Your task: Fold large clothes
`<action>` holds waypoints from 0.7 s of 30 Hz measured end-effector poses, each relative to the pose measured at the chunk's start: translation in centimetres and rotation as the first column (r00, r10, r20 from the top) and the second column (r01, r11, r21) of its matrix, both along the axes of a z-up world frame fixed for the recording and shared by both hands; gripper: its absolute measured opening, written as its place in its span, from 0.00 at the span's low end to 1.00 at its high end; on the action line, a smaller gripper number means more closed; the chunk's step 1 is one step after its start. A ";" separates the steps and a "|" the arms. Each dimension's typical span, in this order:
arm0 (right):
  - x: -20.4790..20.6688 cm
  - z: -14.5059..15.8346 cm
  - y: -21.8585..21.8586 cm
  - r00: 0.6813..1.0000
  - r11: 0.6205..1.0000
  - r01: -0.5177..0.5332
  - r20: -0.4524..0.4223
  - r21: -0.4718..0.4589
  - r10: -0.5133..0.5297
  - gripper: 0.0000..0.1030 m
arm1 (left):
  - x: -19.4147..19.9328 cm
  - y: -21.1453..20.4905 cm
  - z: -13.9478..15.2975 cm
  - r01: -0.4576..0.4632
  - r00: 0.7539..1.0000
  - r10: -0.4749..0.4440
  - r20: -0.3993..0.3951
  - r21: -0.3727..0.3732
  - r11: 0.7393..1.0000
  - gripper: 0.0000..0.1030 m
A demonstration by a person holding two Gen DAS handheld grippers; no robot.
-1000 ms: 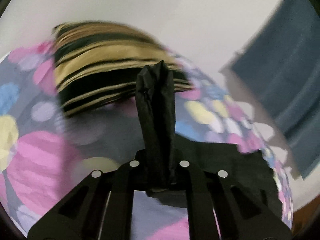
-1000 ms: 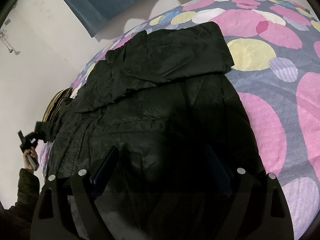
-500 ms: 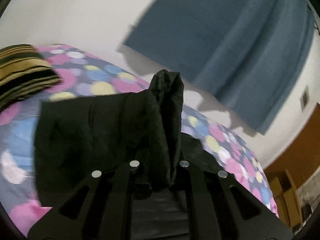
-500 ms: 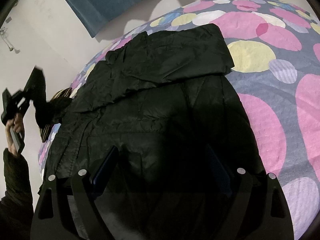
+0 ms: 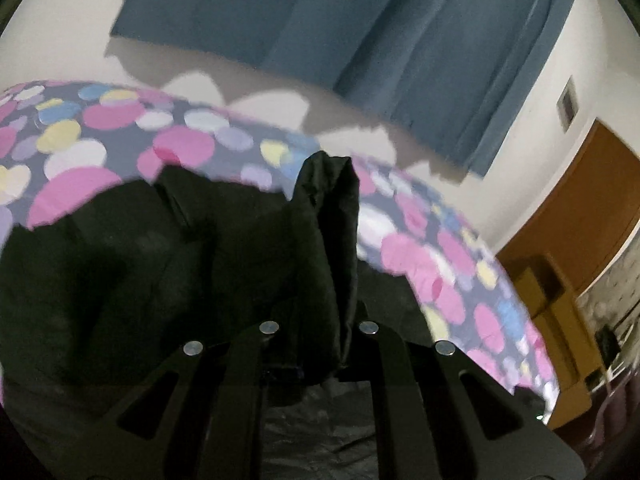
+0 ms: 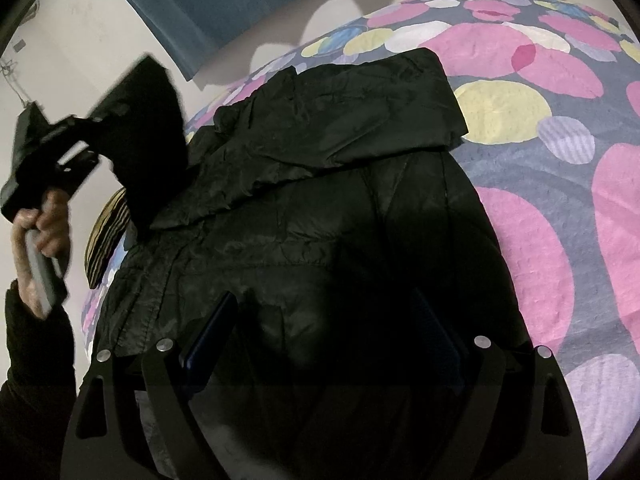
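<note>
A large black jacket (image 6: pixel 320 200) lies spread on the bed, with one part folded across its far end. My left gripper (image 5: pixel 326 240) is shut on a bunched piece of the jacket's black fabric (image 5: pixel 332 200), which stands up between its fingers and hides their tips. In the right wrist view a hand (image 6: pixel 48 220) holds the left gripper (image 6: pixel 108 120) raised at the left, with the black fabric (image 6: pixel 148 120) lifted off the bed. My right gripper (image 6: pixel 322 320) is open just above the jacket's near part, with only flat cloth below its blue-padded fingers (image 6: pixel 208 332).
The bed cover (image 6: pixel 560 160) is grey with pink, yellow and lilac dots. A yellow-and-black striped cloth (image 6: pixel 104 236) lies at the bed's left edge. A blue curtain (image 5: pixel 360 40) hangs on the white wall. A brown door (image 5: pixel 580 208) is at the right.
My left gripper has swung up and across toward the jacket's middle, carrying the black fabric with it; the striped cloth has left its view. My right gripper has stayed still.
</note>
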State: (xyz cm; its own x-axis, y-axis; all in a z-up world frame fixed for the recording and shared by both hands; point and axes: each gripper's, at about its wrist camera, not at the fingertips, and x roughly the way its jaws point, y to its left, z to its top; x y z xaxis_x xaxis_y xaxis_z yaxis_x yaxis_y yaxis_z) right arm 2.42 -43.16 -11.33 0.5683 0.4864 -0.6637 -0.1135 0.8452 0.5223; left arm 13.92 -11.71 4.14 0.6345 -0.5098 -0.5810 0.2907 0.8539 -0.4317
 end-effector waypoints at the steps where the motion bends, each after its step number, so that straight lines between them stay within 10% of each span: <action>1: 0.0 0.0 0.0 1.000 1.000 0.000 0.000 0.000 0.000 0.84 | 0.6 -0.8 -1.3 0.010 1.000 -0.010 -0.023 0.010 1.000 0.07; 11: 0.1 0.0 0.0 1.000 1.000 0.000 0.001 0.003 0.000 0.84 | 1.5 -5.1 -8.8 0.052 0.986 -0.026 -0.165 0.161 0.986 0.12; 16: 0.1 0.0 0.0 1.000 1.000 0.000 0.002 0.002 0.000 0.84 | 0.6 -5.6 -8.4 0.090 0.983 -0.066 -0.173 0.137 0.986 0.55; 21: 0.2 0.1 0.1 1.000 1.000 0.000 0.003 0.002 0.000 0.84 | -1.8 -4.6 -5.9 0.149 0.979 -0.139 -0.149 0.058 0.987 0.62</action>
State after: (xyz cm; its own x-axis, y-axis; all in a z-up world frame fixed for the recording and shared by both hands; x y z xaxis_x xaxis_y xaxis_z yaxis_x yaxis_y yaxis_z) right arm 2.58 -43.11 -11.26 0.5705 0.4876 -0.6609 -0.1149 0.8442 0.5236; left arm 12.16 -16.26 -1.77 0.4644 -0.5453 -0.6979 0.3512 0.8367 -0.4201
